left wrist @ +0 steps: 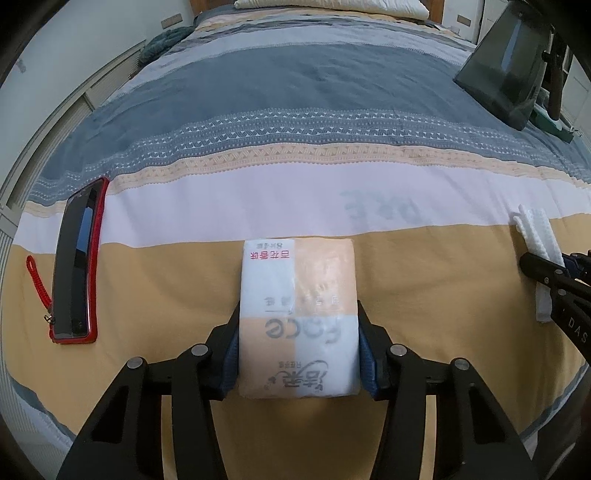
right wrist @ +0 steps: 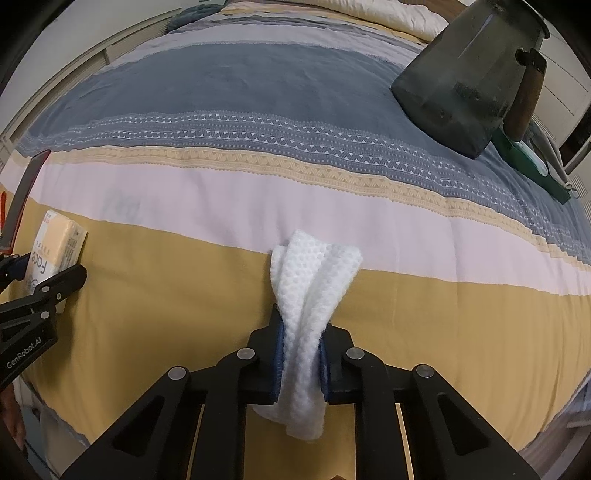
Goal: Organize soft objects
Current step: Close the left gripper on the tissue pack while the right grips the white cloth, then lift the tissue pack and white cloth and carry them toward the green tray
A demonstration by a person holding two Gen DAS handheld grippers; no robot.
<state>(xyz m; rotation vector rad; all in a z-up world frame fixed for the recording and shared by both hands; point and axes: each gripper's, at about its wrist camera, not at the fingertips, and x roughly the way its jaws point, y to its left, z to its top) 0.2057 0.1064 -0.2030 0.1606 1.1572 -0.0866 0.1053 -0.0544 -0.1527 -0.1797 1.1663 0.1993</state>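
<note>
A bedroom in a home. A made bed (left wrist: 295,110) fills both views, spread with a striped cover (right wrist: 221,199) in grey-blue, pale pink and mustard bands. A pillow (left wrist: 332,6) lies at the bed's far end against a wooden headboard. Pale panelled cupboards (left wrist: 74,103) run along the bed's left side, and household things such as a phone (left wrist: 75,262) lie on the cover.

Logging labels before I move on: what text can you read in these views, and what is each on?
"Face": tissue pack, upside down in the left view.
"百花香味": red print at the pack's far end.
Other print on the pack: too small or blurred.
"GenRobot.AI": left tongs, seen from the right view.
"DAS": right tongs, cut off at the frame edge.
Faded grey letters on the bedspread: unreadable.
</note>
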